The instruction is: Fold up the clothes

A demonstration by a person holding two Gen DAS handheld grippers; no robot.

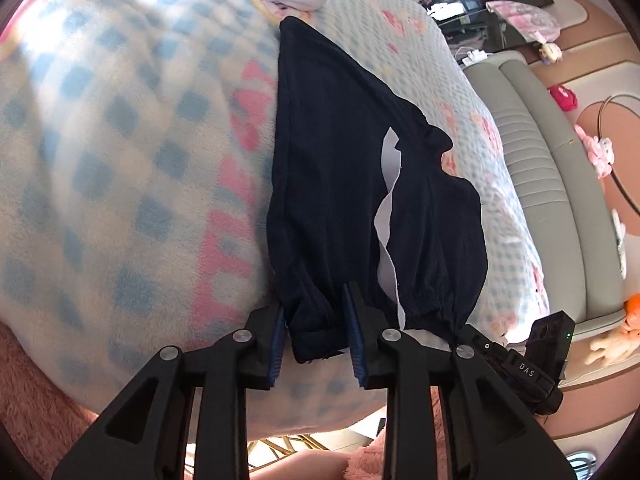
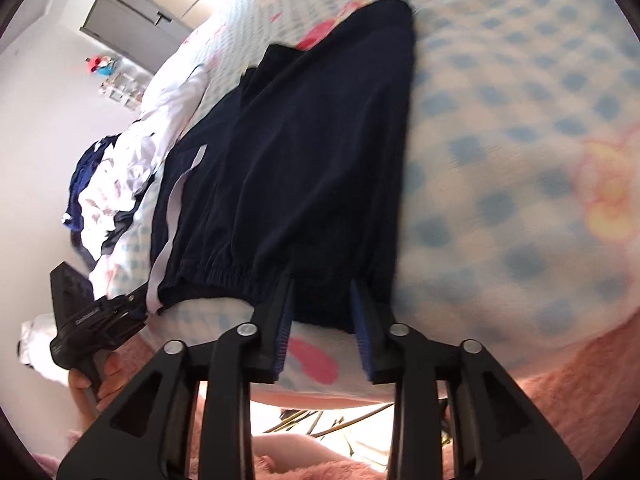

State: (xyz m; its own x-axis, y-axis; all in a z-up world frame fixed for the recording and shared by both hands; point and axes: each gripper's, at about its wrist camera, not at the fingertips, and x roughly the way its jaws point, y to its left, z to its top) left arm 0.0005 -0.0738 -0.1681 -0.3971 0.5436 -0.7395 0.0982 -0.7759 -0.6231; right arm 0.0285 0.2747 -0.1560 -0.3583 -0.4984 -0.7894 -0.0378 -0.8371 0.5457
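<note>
Dark trousers are laid on the bed. Left tool is spread apart around the cuff. Right tool is likewise spread around the waistband edge.

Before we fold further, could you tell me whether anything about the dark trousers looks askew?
Yes: the navy trousers lie uneven on the checked blanket; their white side stripe ripples instead of lying straight.

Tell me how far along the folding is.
Early on. Done: the dark trousers lie lengthwise on the checked blanket. In hand: the left gripper and right gripper each stand open around the near edge, not clamped. Left: grip, fold, then the pile of clothes beside them.
</note>
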